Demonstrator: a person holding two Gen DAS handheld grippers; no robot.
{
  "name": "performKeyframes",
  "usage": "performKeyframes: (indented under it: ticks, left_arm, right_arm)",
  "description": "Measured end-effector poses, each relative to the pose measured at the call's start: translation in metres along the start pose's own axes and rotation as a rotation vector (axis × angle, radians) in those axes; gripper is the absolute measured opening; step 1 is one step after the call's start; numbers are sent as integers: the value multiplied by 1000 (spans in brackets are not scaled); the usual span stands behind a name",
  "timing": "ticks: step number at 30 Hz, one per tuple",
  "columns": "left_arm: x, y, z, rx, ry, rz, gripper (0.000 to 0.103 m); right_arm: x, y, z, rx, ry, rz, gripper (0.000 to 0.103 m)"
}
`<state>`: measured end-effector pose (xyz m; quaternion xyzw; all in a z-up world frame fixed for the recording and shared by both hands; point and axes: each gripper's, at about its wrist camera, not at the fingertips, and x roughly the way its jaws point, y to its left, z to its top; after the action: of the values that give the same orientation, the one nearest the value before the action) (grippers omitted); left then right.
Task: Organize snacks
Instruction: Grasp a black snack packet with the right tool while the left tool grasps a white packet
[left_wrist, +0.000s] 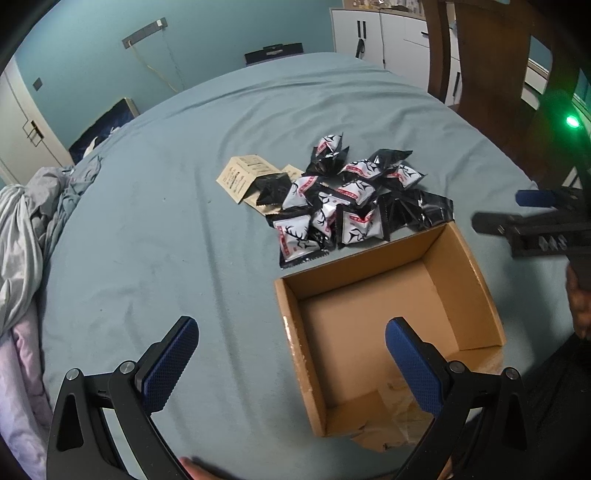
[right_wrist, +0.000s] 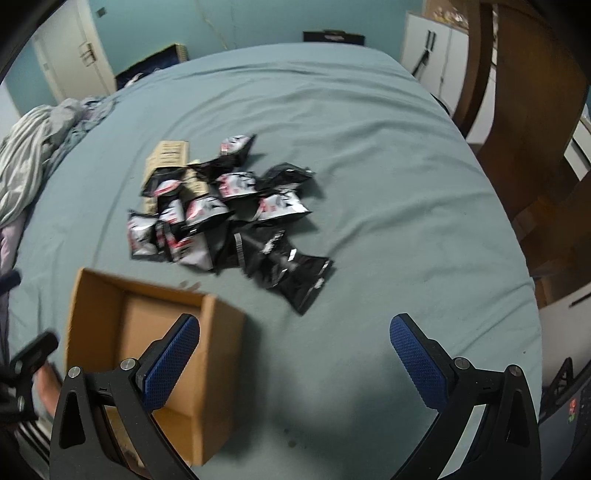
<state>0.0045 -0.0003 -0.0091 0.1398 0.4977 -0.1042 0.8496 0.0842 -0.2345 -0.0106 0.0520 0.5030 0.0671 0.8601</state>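
A pile of several black-and-white snack packets (left_wrist: 343, 195) lies on the blue-grey bed sheet, also in the right wrist view (right_wrist: 221, 214). A small tan carton (left_wrist: 243, 177) lies at the pile's left edge, also visible in the right wrist view (right_wrist: 168, 157). An open, empty cardboard box (left_wrist: 391, 325) sits just in front of the pile, also in the right wrist view (right_wrist: 147, 332). My left gripper (left_wrist: 291, 354) is open and empty, above the box's left wall. My right gripper (right_wrist: 295, 354) is open and empty, above the sheet right of the box; it also appears in the left wrist view (left_wrist: 517, 221).
A crumpled grey blanket (left_wrist: 29, 236) lies at the bed's left side. A wooden bed frame (right_wrist: 524, 110) stands at the right. White cabinets (left_wrist: 376, 37) and a teal wall are behind the bed. Bare sheet (right_wrist: 406, 184) extends right of the pile.
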Motion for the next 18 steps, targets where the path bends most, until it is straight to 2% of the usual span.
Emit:
performKeyframes:
  ticks: [14, 18]
  left_arm:
    - [14, 5, 6, -49, 22, -33, 103]
    - [26, 8, 8, -70, 51, -5, 103]
  right_arm:
    - [100, -10, 52, 86, 176, 12, 103]
    - [125, -10, 55, 104, 214, 101, 103]
